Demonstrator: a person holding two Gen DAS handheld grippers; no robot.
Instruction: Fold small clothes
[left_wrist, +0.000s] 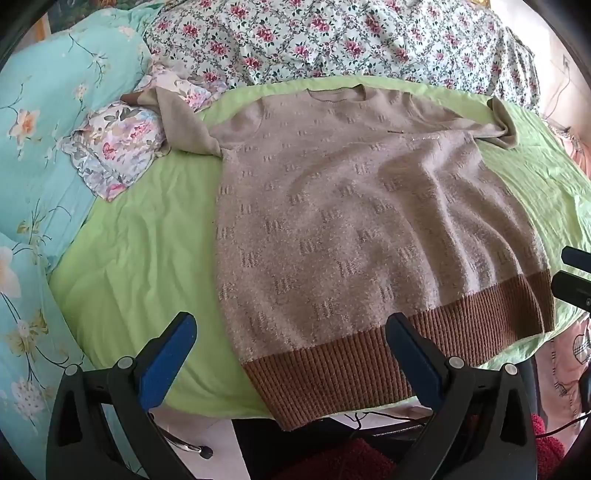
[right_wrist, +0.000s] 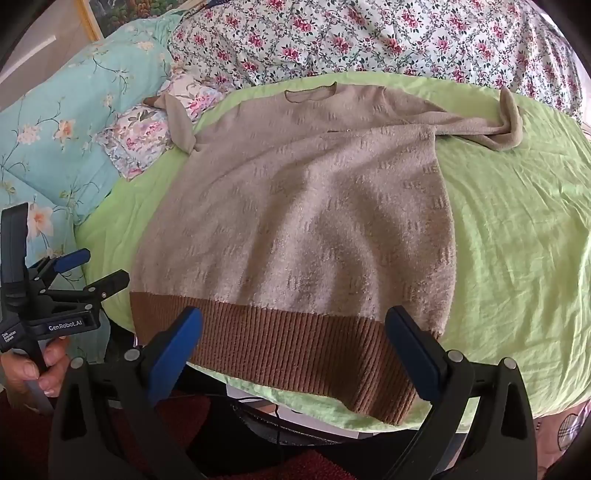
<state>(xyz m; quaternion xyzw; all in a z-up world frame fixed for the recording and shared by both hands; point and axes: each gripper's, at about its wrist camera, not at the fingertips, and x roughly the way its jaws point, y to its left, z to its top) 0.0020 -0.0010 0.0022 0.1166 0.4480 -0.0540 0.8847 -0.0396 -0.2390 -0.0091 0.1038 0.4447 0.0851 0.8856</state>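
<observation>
Sweater flat on sheet; left gripper, right gripper agape above hem.

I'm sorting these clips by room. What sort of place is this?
Most likely a bedroom. A sweater lies spread on a green sheet, with a floral quilt and a small floral pillow behind it.

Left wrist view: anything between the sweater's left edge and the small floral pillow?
Only bare green sheet, wrinkled. The sweater's one sleeve runs up beside the floral pillow, but below it nothing lies on the stretch. The left wrist view shows this best.
</observation>
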